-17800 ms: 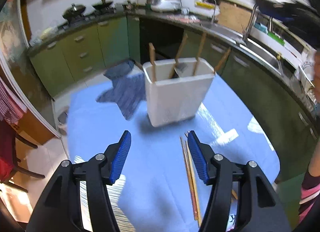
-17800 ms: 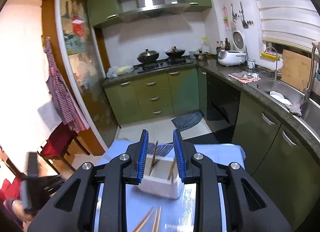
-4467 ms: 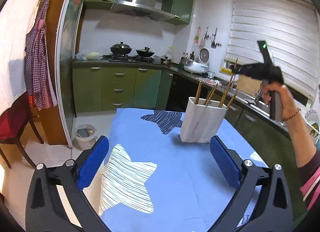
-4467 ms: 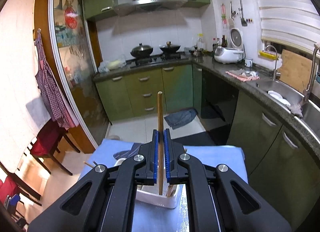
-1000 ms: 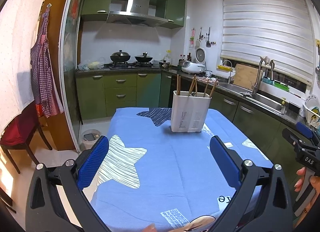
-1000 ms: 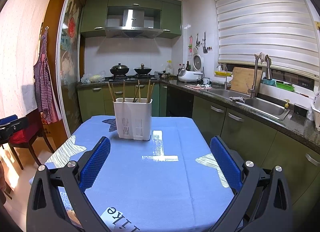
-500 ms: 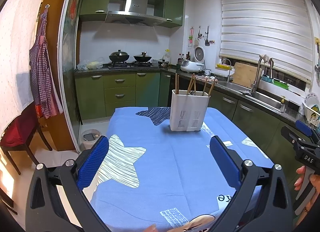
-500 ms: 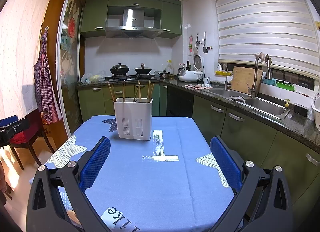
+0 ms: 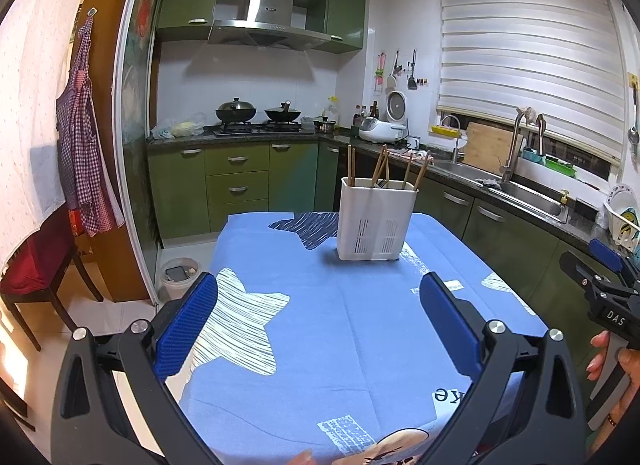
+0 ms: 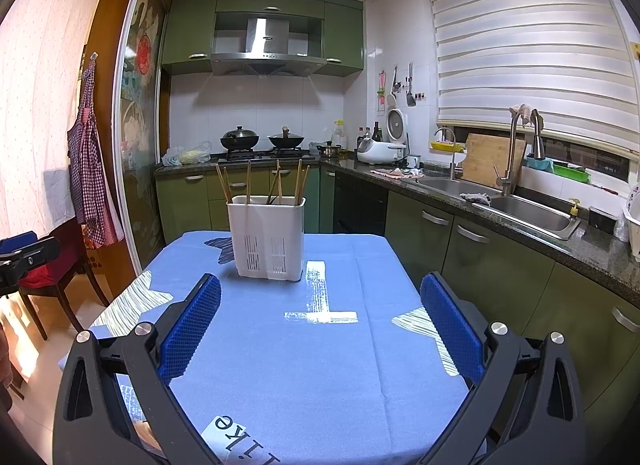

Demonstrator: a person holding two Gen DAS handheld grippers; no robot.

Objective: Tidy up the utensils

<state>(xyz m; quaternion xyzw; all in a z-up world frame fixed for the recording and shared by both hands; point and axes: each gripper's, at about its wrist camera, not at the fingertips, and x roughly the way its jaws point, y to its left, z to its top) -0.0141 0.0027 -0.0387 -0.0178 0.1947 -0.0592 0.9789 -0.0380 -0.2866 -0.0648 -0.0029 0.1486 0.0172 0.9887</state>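
Note:
A white slotted utensil holder (image 9: 375, 220) stands upright at the far end of the blue tablecloth (image 9: 320, 329), with several wooden chopsticks (image 9: 384, 169) standing in it. It also shows in the right wrist view (image 10: 267, 240), chopsticks (image 10: 276, 183) upright inside. My left gripper (image 9: 318, 325) is open wide and empty, held near the table's near edge, well short of the holder. My right gripper (image 10: 320, 325) is open wide and empty, also back from the holder. The right gripper also shows at the right edge of the left wrist view (image 9: 608, 289).
Green cabinets and a dark counter with a sink (image 10: 524, 213) run along the right. A stove with pots (image 9: 256, 115) is at the back. A red chair (image 9: 36, 265) and a small bin (image 9: 180, 275) stand left of the table.
Both grippers have stayed open and nearly still; the left view has shifted very slightly. The holder and chopsticks have not moved.

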